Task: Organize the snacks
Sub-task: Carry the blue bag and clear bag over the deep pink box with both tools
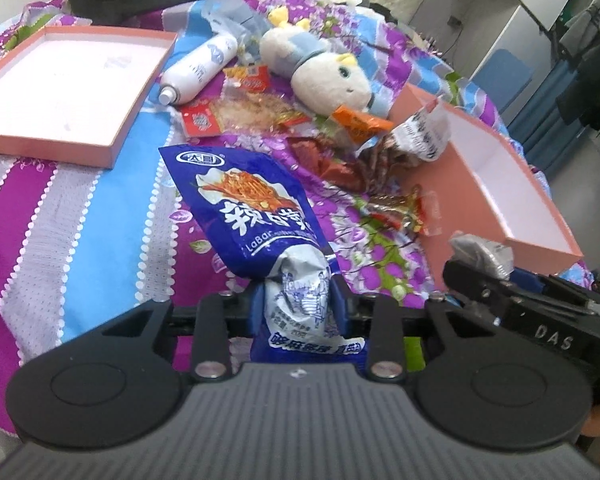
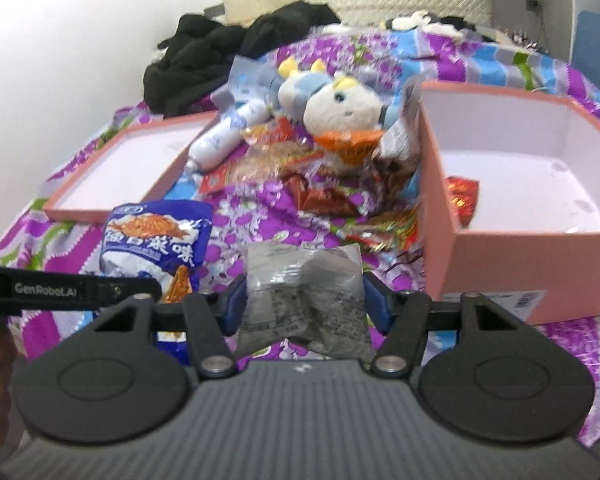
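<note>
Two grippers each pinch one snack over a purple flowery bedspread (image 1: 40,216). The left gripper (image 1: 298,300) squeezes the crumpled end of a shiny blue snack bag with orange noodles printed on it (image 1: 248,208), and the bag points to 11 o'clock. The right gripper (image 2: 304,304) clamps a small silver foil packet (image 2: 304,292). A deep pink cardboard box (image 2: 440,200) sits at 2 o'clock with a red packet (image 2: 462,198) inside. More loose snacks lie at 12 o'clock by a white plush toy (image 1: 324,68), and a flat pink lid (image 1: 60,76) lies at 10 o'clock.
</note>
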The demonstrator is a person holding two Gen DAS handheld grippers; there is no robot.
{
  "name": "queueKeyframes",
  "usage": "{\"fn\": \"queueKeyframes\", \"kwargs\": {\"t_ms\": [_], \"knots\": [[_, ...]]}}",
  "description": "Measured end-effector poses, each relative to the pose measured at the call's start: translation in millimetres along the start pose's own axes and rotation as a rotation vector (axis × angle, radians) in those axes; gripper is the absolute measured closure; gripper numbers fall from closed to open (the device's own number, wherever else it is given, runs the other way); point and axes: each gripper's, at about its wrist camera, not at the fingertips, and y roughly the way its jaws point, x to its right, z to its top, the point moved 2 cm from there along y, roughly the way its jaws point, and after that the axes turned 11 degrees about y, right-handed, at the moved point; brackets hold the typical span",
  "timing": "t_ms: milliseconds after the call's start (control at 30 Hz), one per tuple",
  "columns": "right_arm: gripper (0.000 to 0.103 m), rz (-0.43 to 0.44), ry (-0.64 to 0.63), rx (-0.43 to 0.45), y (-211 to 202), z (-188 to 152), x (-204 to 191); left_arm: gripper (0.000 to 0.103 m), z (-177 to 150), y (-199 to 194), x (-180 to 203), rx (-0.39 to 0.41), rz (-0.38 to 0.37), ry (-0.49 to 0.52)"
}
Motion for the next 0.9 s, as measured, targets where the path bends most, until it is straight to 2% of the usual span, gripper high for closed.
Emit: {"fn": "queueKeyframes", "kwargs": {"t_ms": [333, 500, 733, 900], "knots": [[0.041, -0.031, 0.050, 0.095, -66, 19, 13, 0.065, 18, -49, 33, 0.071, -0.021, 0.023], [0.041, -0.061, 0.082, 0.143, -92, 29, 28, 0.065, 35, -62, 58, 0.112, -0.048, 0.066], [0.041, -0.158, 0.109, 0.195, -104, 46, 67, 0.065, 62, -42, 97, 0.114, -0.123, 0.108], [0.041, -0.235, 0.127, 0.224, -101, 67, 102, 0.065, 97, -17, 137, 0.129, -0.180, 0.168]]}}
